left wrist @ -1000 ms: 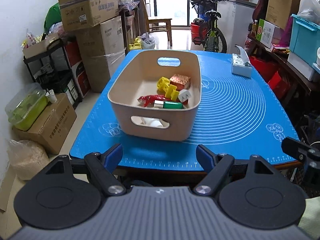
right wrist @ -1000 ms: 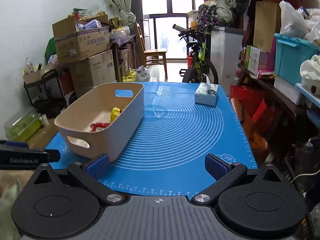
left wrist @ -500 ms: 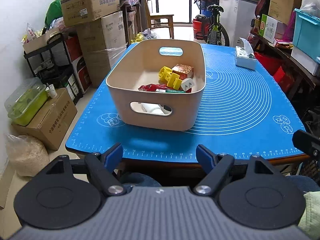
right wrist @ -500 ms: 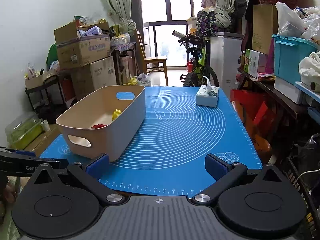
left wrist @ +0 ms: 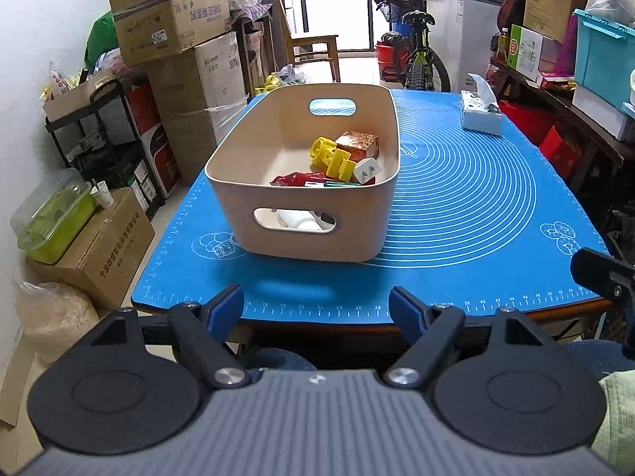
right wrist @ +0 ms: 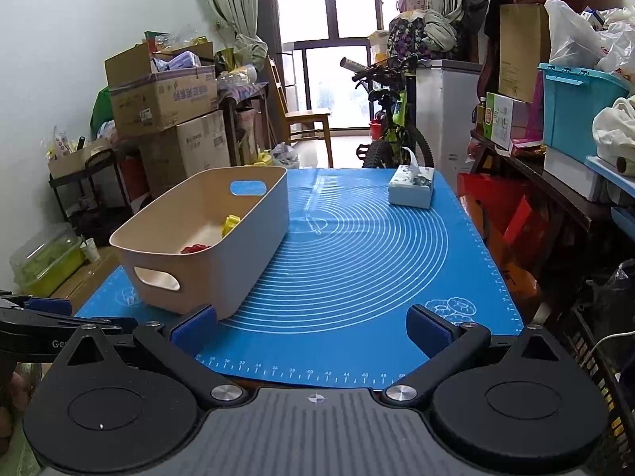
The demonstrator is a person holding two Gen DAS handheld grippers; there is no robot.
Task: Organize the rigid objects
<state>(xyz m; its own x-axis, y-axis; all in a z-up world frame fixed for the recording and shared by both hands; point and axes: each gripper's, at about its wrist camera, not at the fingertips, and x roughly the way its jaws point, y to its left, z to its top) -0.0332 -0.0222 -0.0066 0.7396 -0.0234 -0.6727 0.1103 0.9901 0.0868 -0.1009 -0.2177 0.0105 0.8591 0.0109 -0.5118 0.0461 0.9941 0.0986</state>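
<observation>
A beige bin (left wrist: 278,150) (right wrist: 262,230) with cut-out handles stands on the left half of a blue mat (left wrist: 468,206) (right wrist: 357,261). Inside lie a yellow toy (left wrist: 329,155) (right wrist: 230,224), a red-gold box (left wrist: 356,145), a white plug (left wrist: 366,172), a red toy (left wrist: 295,178) (right wrist: 195,248) and a green piece (left wrist: 343,184); something white shows through the near handle. My left gripper (left wrist: 316,308) hangs open off the mat's near edge, nothing between its fingers. My right gripper (right wrist: 313,331) is open too, low over the near edge, its left pad close to the bin's corner.
A tissue box (left wrist: 480,113) (right wrist: 410,186) sits at the mat's far right. Stacked cardboard boxes (left wrist: 178,51), a black rack (left wrist: 99,135) and a green-lidded container (left wrist: 51,218) line the left wall. A bicycle (right wrist: 391,119) stands behind the table, shelves with a teal crate (right wrist: 575,111) to the right.
Both views have drawn back and tipped up a little, so the bin and mat sit farther from the fingers. Both grippers stay open, and nothing in the bin has moved.
</observation>
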